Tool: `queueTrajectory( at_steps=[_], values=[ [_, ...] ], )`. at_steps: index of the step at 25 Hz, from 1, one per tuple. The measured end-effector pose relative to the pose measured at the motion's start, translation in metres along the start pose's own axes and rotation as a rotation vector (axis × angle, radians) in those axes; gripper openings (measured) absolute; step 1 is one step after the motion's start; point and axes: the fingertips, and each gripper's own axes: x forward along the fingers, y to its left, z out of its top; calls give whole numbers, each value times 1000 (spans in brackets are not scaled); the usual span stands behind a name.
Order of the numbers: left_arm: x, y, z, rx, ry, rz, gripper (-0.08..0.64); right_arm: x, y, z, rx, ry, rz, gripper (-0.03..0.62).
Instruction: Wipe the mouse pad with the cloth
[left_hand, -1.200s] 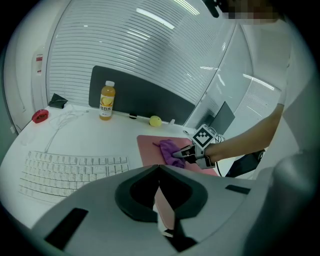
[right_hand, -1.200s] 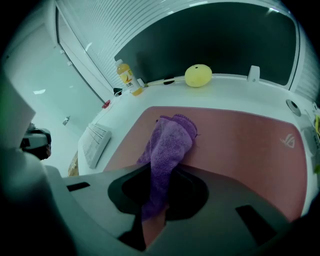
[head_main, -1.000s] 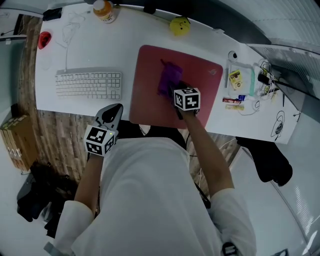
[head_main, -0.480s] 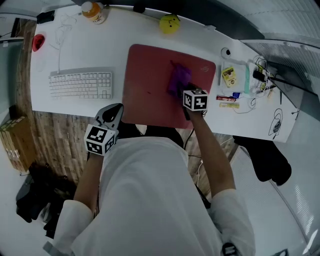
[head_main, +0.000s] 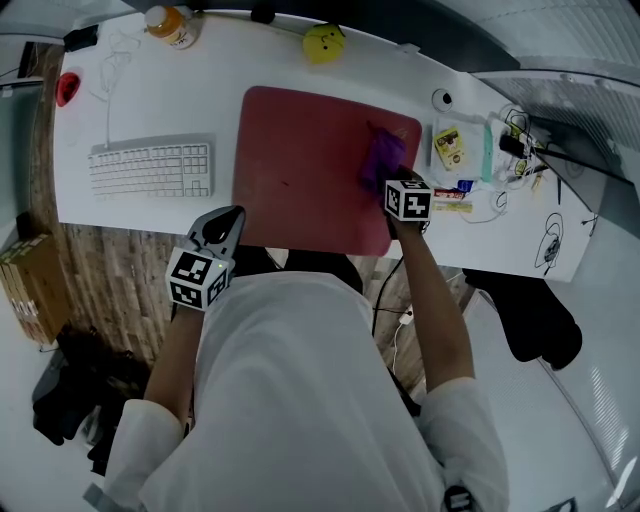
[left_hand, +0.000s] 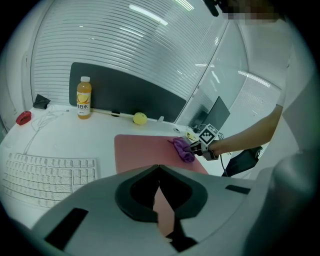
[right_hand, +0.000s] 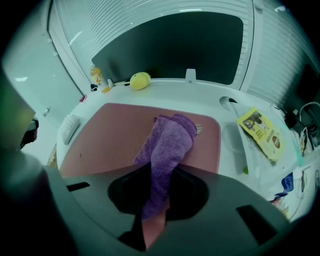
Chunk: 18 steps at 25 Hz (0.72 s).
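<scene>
Right gripper view: the right gripper (right_hand: 152, 212) jaws are clamped on the purple cloth (right_hand: 167, 145), which is draped onto the right part of the red mouse pad (right_hand: 105, 145). A wiping stroke is judged to be in hand. Next, the cloth should be dragged leftward, pressed flat. At lower left, the left gripper (head_main: 215, 232) is held shut and empty, off the desk. Far back, upper left, orange drink is seen in a bottle (head_main: 168, 24).
</scene>
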Motion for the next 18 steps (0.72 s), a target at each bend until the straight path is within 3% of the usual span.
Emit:
queueTrajectory(
  at_steps=[11, 15, 18],
  values=[
    [8, -18, 2, 19, 3, -12, 18, -16, -49, -15, -31, 24, -132, 69],
    [8, -21, 1, 19, 0, -17, 18, -24, -64, -21, -115, 66, -192, 69],
    [7, -20, 2, 14, -9, -18, 18, -35, -70, -12, -122, 47, -215, 69]
  ],
)
